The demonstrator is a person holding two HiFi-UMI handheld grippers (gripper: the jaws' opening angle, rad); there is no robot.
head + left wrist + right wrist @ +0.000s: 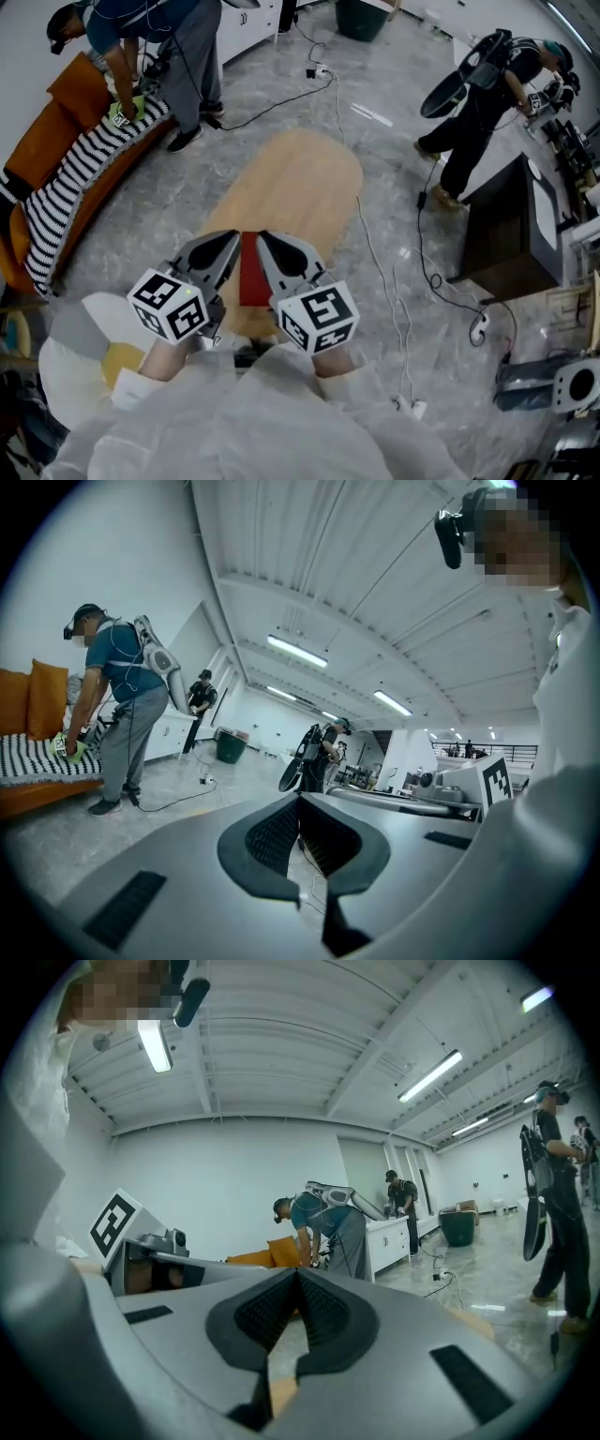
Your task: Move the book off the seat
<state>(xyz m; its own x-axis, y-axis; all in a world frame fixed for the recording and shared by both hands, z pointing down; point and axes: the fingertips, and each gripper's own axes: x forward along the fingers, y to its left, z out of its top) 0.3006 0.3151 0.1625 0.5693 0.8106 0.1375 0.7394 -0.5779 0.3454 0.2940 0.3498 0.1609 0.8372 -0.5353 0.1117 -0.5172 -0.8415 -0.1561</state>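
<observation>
- Glossy grey marbled floor (141, 220) is seen all round.
- Nearest, the left gripper (214, 255) and right gripper (286, 255) are held side by side. Both pairs of dark, ribbed jaws are pressed together, with nothing caught between them.
- A flat red rectangular book (251, 272) is seen between the two grippers, lying on the near end of a smooth oval pale-wood top (300, 178).
- Farther left, an orange sofa (56, 122) is draped with a black-and-white striped cloth (66, 187). A person (159, 37) is bent over it.
- Far right, a dark boxy cabinet (506, 225) is noted.

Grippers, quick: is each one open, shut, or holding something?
Left gripper: shut, holding nothing.
Right gripper: shut, holding nothing.
</observation>
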